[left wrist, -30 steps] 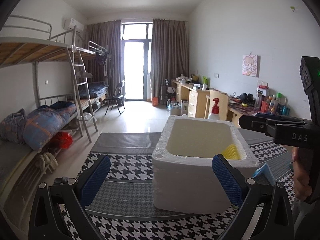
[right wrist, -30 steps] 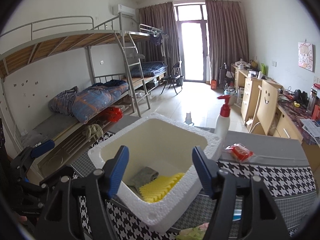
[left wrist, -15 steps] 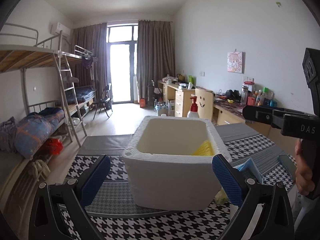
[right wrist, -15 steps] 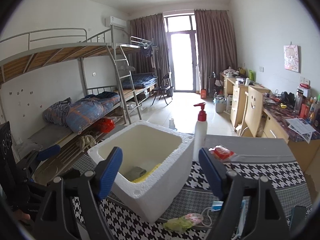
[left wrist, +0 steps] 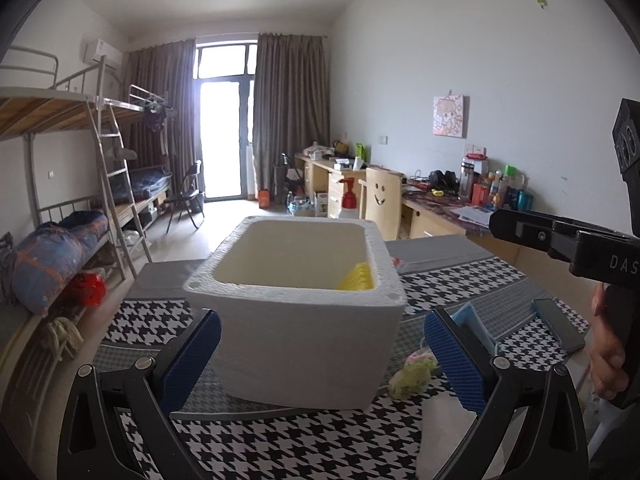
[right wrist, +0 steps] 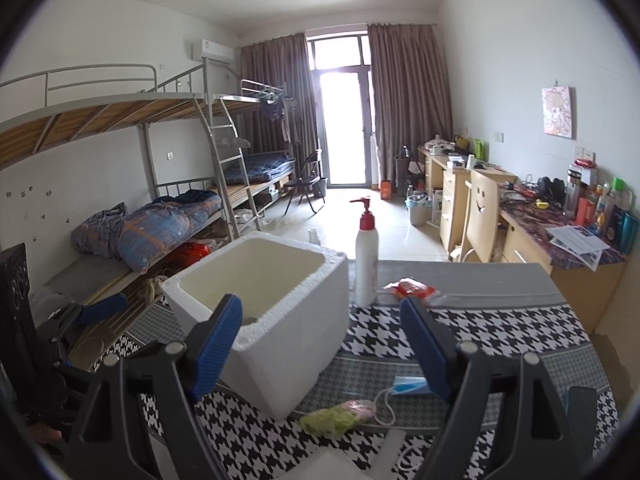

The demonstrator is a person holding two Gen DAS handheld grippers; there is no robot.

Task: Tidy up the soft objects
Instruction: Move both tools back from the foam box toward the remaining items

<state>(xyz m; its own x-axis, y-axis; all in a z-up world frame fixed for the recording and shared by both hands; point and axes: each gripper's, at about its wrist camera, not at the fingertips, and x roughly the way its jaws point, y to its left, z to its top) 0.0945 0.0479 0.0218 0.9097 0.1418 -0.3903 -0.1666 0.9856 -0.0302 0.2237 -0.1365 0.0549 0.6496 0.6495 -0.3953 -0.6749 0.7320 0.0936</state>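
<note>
A white foam box (left wrist: 304,320) stands on the houndstooth table cloth (left wrist: 320,444); it also shows in the right wrist view (right wrist: 280,320). A yellow ridged sponge (left wrist: 358,278) leans inside it at the right wall. A green-and-pink soft cloth (right wrist: 340,416) lies on the cloth by the box's front corner, also seen in the left wrist view (left wrist: 412,372). A blue face mask (right wrist: 410,386) with white loops lies beside it. My left gripper (left wrist: 320,360) is open and empty, in front of the box. My right gripper (right wrist: 320,348) is open and empty, above the box's near corner.
A white pump bottle with a red top (right wrist: 366,264) stands behind the box. A red snack packet (right wrist: 412,290) lies on the grey strip. A dark phone (left wrist: 558,324) lies at the right. A white sheet (right wrist: 332,464) lies at the front edge. Bunk beds are left, desks right.
Both grippers have pulled back and lower from the box, so it looks smaller and its inside is less visible. The soft cloth and mask have come into view. Both stay open.
</note>
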